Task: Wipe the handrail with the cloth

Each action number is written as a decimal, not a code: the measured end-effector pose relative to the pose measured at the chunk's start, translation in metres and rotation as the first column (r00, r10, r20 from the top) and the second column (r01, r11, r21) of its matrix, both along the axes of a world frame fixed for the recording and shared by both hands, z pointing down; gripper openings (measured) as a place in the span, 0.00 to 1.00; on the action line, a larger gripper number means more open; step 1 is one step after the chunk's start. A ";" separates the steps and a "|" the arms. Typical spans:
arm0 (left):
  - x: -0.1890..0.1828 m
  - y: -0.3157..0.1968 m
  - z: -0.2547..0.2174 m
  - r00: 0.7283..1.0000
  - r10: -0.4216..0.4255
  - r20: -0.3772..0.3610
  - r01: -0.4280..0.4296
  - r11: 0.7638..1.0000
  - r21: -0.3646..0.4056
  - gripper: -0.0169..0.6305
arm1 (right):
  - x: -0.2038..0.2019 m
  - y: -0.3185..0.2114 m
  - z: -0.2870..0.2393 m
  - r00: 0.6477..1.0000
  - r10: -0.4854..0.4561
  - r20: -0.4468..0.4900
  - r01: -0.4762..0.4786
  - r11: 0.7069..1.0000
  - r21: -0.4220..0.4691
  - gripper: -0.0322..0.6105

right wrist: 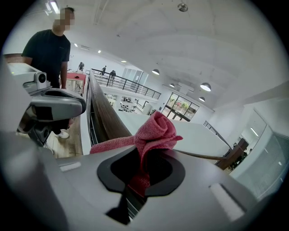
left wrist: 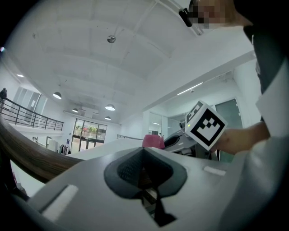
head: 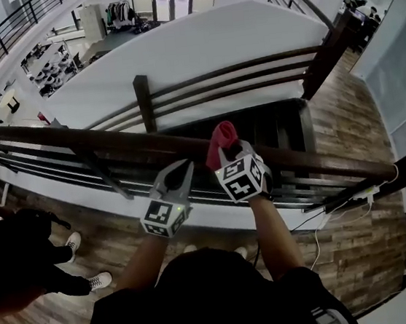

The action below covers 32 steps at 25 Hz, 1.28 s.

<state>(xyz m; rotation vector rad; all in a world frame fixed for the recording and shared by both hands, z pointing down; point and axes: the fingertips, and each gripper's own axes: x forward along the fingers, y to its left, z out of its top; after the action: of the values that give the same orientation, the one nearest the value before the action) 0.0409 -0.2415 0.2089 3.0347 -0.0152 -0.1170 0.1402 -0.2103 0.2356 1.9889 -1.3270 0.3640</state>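
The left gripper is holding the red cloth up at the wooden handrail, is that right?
No, the right gripper holds the red cloth at the wooden handrail; the right gripper view shows it pinched between its jaws. The left gripper has its jaws together, empty.

Person in a black short-sleeved shirt point(head: 213, 307), with a pale grey gripper in each hand.
The shirt is plain black, with small white print at both shoulders and sleeves that end above the elbows. Ahead of the shirt, the left gripper point(head: 180, 172) and the right gripper point(head: 228, 149) have smooth grey shells, each with a dark diamond-shaped recess behind the jaws. Each carries a white cube with black square markers, nearer the shirt than its jaws. A small green light glows on the left cube point(head: 164, 217).
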 end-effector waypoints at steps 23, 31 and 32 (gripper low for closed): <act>0.080 0.114 -0.010 0.997 0.078 -0.003 -0.078 0.997 0.026 0.02 | 0.063 0.114 -0.001 0.999 0.039 0.010 -0.039 0.999 0.006 0.11; 0.110 0.152 -0.015 0.995 0.094 -0.014 -0.094 0.995 0.031 0.02 | 0.092 0.163 -0.006 0.997 0.076 0.006 -0.076 0.997 0.012 0.11; 0.114 0.157 -0.015 0.995 0.095 -0.016 -0.094 0.995 0.027 0.02 | 0.098 0.170 -0.006 0.996 0.084 0.005 -0.084 0.996 0.012 0.11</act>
<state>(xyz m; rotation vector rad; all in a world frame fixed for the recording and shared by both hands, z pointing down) 0.1550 -0.0849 0.1939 3.0531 0.1323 -0.1373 0.2377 -0.0401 0.2293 2.0595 -1.2540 0.4013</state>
